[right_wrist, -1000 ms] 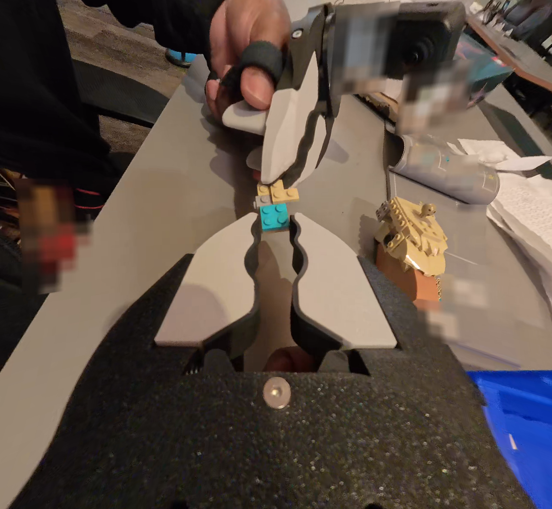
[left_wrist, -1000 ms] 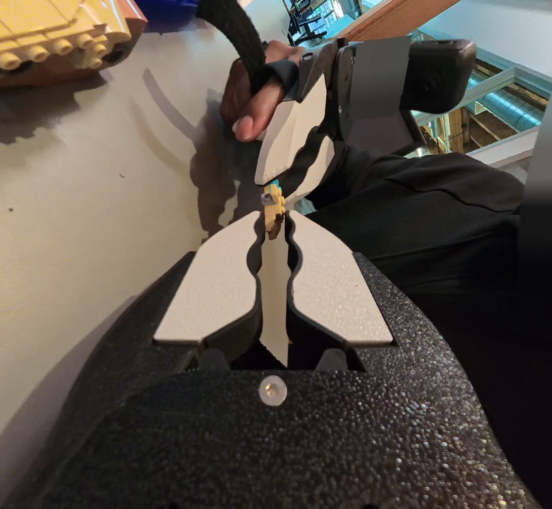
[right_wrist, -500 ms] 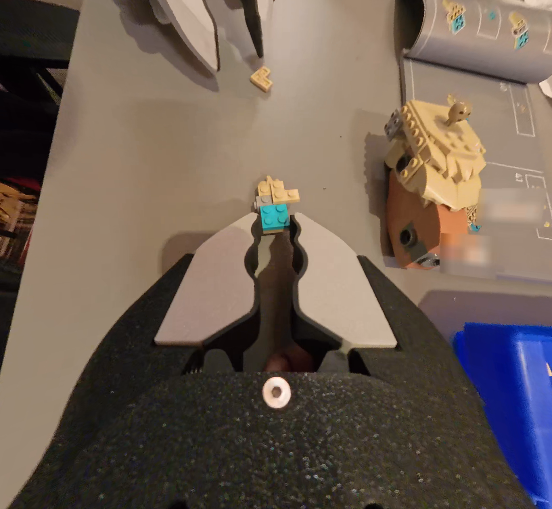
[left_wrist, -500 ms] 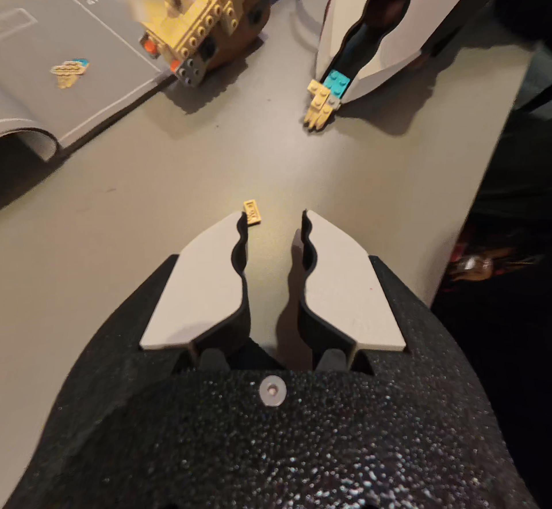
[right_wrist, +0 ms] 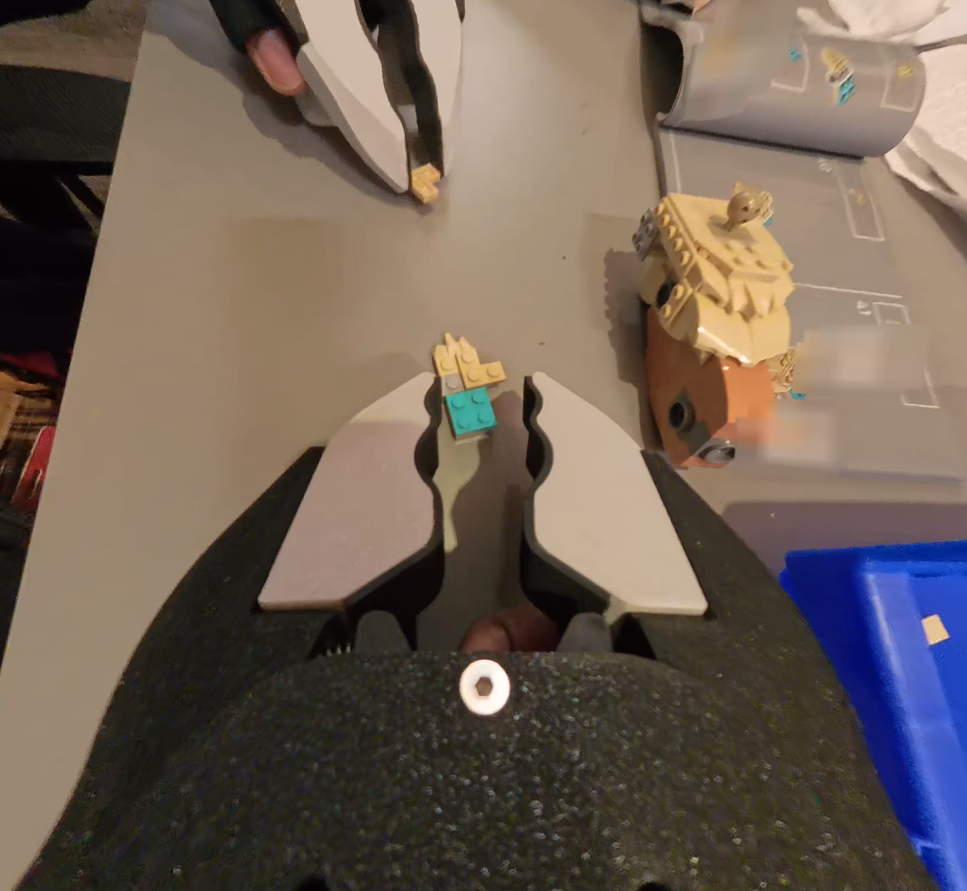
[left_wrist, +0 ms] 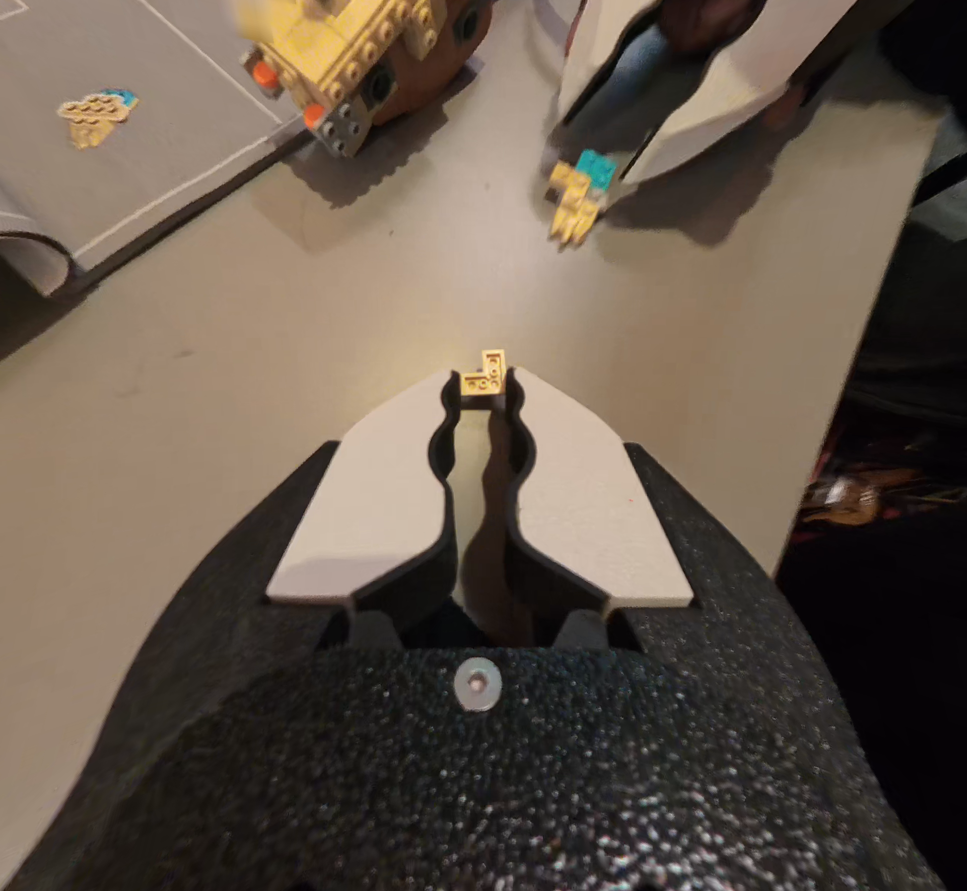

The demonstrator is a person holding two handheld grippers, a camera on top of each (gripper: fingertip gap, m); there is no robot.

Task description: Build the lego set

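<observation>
My left gripper [left_wrist: 481, 380] is shut on a small tan L-shaped plate [left_wrist: 493, 366] at table level; both also show in the right wrist view, the gripper [right_wrist: 421, 174] and the plate [right_wrist: 425, 183]. My right gripper [right_wrist: 479, 384] is open. A small sub-assembly of a teal brick with tan and grey plates [right_wrist: 468, 395] lies on the grey table [right_wrist: 261, 290] between its fingers, close to the left finger. In the left wrist view the sub-assembly [left_wrist: 581, 186] lies at the tips of the right gripper [left_wrist: 622, 170].
A larger tan and brown lego model [right_wrist: 711, 322] stands on the open instruction booklet [right_wrist: 847, 249], right of the sub-assembly; it also shows in the left wrist view [left_wrist: 366, 29]. A blue bin [right_wrist: 889, 683] is at the near right. The table edge [left_wrist: 837, 395] runs on the right. About 10 centimeters separates my left fingertips from my right.
My right gripper has opened and let the sub-assembly down on the table. My left gripper has closed around the tan L-shaped plate that lay in front of it.
</observation>
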